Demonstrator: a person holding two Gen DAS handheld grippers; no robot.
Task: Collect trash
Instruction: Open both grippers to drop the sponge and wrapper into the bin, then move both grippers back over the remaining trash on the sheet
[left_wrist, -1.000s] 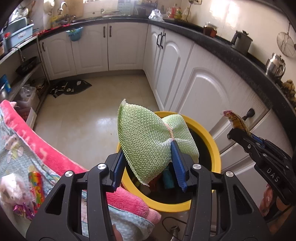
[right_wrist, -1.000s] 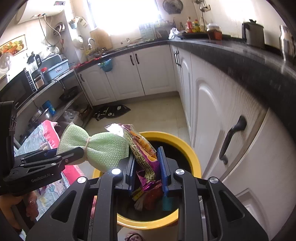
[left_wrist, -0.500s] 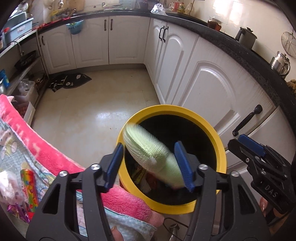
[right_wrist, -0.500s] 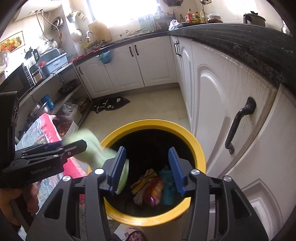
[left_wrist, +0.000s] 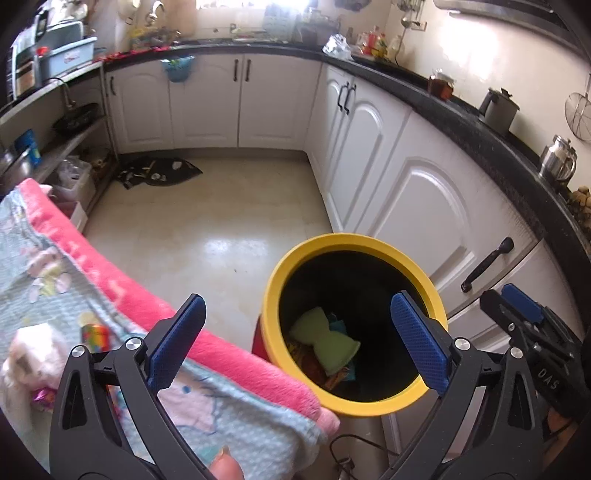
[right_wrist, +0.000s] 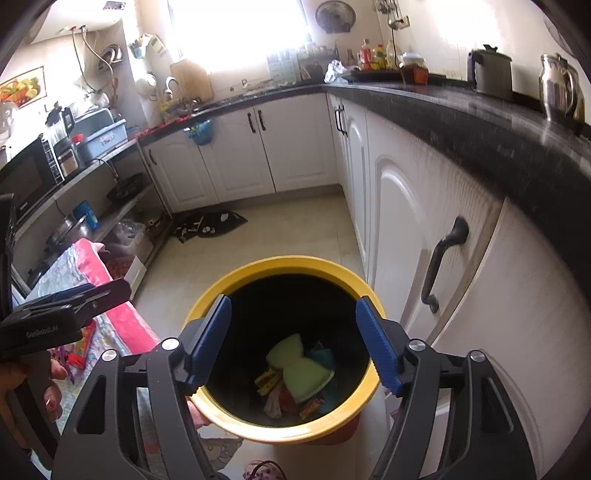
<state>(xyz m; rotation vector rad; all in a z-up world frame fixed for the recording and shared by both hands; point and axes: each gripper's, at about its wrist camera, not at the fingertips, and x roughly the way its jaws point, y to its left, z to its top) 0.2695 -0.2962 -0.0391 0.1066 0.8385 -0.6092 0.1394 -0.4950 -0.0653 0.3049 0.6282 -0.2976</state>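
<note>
**Jaws of both grippers empty and opening above the yellow bin**

Jaws on the left gripper stand very wide and are opening further, with nothing between the blue pads; seen through the gap are only the bin mouth and the blanket edge. Jaws on the right gripper are also opening, somewhat less wide, and likewise hold nothing. Both grippers point down at a slant toward the yellow bin, which stands on the kitchen floor just beside the white cabinets. The right gripper appears at the right edge of the left wrist view, beside the bin rim; the left gripper appears at the left edge of the right wrist view, over the blanket.

The task's things lie at the bottom of the bin: a pale green mesh scrubber, pinched at its middle like a bow, rests on top of crumpled snack wrappers and a teal scrap. Nothing hangs on the rim.

Judged from this, the drop step is finishing and the release is complete for both items. A pink-edged blanket covers a surface beside the bin, and small colourful items lie on it; whether these are trash cannot be told. The next move probably calls for drawing both grippers away from the bin, locating any remaining piece, and approaching it with jaws wide.
</note>
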